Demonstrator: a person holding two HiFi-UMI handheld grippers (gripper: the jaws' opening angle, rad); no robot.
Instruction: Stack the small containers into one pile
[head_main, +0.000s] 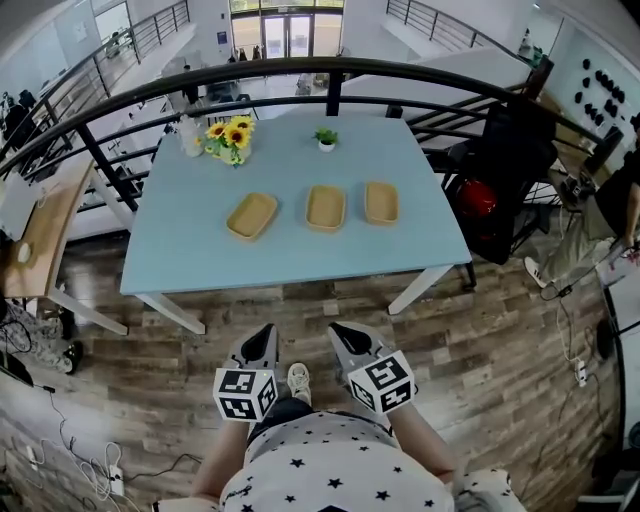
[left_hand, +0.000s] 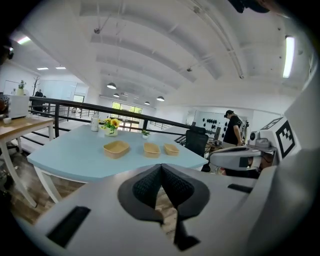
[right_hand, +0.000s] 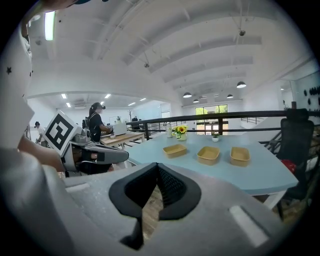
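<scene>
Three small tan containers lie in a row on the light blue table (head_main: 200, 260): the left container (head_main: 251, 215), the middle container (head_main: 326, 207) and the right container (head_main: 381, 202). They show again as the left container (left_hand: 116, 148), the middle one (left_hand: 151, 149) and the right one (left_hand: 171, 149), and in the right gripper view as left (right_hand: 175, 149), middle (right_hand: 208, 154) and right (right_hand: 240, 155). My left gripper (head_main: 266, 335) and right gripper (head_main: 343, 333) hang over the wooden floor, well short of the table, both shut and empty.
A vase of sunflowers (head_main: 229, 137), a clear bottle (head_main: 189, 135) and a small potted plant (head_main: 326, 138) stand at the table's far edge. A black railing (head_main: 330, 70) runs behind. A wooden desk (head_main: 40, 230) is at left, a black chair (head_main: 505, 170) at right, where a person (head_main: 600, 225) stands.
</scene>
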